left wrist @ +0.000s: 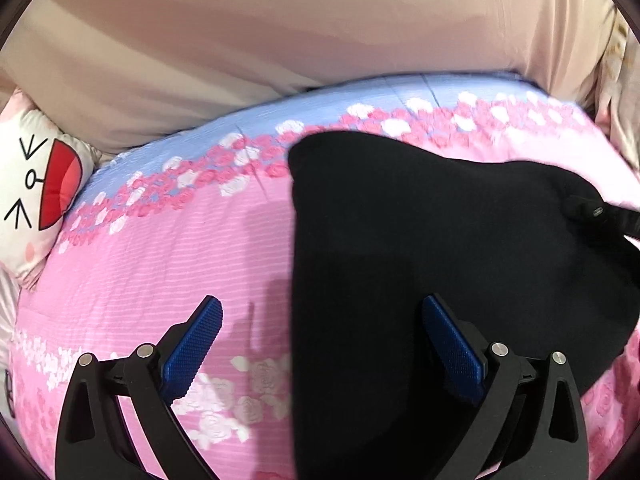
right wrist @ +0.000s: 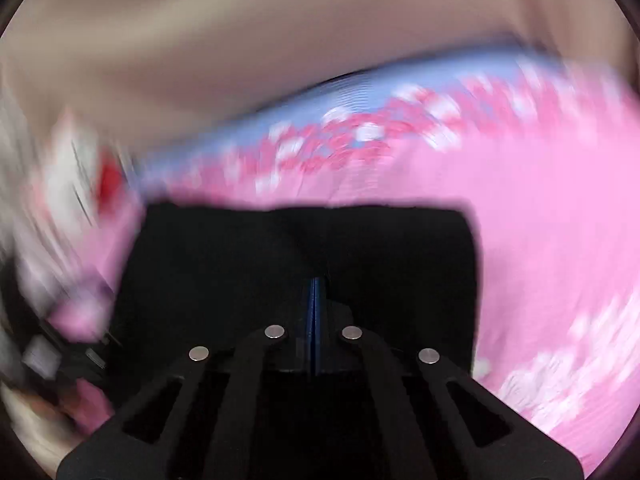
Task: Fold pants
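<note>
The left gripper points steeply down over the bed, its jaws spread wide. Its two blue ribbed pads stand well apart and grip nothing: the left pad is over the pink sheet, the right pad over the edge of the black pants.

The right gripper also tilts downward. Its jaws are closed together — the two blue pads meet in one thin line, and the pictures do not show whether any cloth is pinched between them. In the left wrist view, this gripper's black tip enters at 3 o'clock and lies at the pants' far right corner.

There is one pair of pants, a flat black shape with a nearly straight left edge. In the left wrist view it fills the area from the centre to 4 o'clock; in the right wrist view, which is strongly blurred, it lies at the centre, directly under the closed jaws.

The pants lie on one bedsheet, pink with bands of pink and white roses and a light blue stripe toward 12 o'clock. Beyond it is beige fabric. At 9 o'clock sits one white cushion with a drawn cartoon face and red open mouth — no readable writing anywhere.
</note>
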`<state>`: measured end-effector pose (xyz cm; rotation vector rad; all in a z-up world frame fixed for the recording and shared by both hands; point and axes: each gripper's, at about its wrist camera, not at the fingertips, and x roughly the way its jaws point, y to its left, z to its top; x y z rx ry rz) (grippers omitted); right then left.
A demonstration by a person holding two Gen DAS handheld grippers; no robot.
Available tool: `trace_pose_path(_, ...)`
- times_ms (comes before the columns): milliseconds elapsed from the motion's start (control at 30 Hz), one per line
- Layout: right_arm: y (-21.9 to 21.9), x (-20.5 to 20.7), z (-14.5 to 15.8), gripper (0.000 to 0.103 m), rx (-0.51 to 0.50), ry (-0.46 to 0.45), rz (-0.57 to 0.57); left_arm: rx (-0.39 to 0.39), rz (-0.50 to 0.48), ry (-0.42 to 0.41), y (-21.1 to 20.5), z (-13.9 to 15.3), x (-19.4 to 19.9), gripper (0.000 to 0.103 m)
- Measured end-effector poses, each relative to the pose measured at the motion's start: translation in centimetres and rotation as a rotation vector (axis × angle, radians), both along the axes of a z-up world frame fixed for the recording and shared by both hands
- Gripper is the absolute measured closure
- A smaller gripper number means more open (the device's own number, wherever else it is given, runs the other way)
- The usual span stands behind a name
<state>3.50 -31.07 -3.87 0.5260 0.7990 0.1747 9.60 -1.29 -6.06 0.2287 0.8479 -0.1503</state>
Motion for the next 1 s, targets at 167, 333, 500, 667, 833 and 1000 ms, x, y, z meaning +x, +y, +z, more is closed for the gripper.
trace_pose_path(167,8.2,0.3,4.1,0.097,-0.12,-0.069,0.23,-0.057,0.002,0.005,1.8,-0.1,0.3,0.005)
trace_pose_path(333,12.4,7.6,0.4,0.101,-0.228,0.076,0.274,-0.08,-0.013,0.018,2.4,-0.9,0.6,0.005)
trace_pose_path(500,11.3,7.8,3.8,0.096,-0.203,0.016,0.147,-0.122,-0.024,0.044,3.1,-0.9,0.9,0.005)
trace_pose_path(667,19.7,8.4,2.4,0.097,-0.285,0.081,0.455,-0.109,-0.03,0.029,2.8,-1.1,0.8,0.005)
trace_pose_path(833,19.5,12.5,2.5,0.097,-0.27,0.075,0.333,-0.101,-0.024,0.03,3.0,-1.0,0.7,0.005)
trace_pose_path(1000,22.0,11.9,2.2,0.096,-0.244,0.062,0.458,-0.099,-0.024,0.026,2.9,-1.1,0.7,0.005)
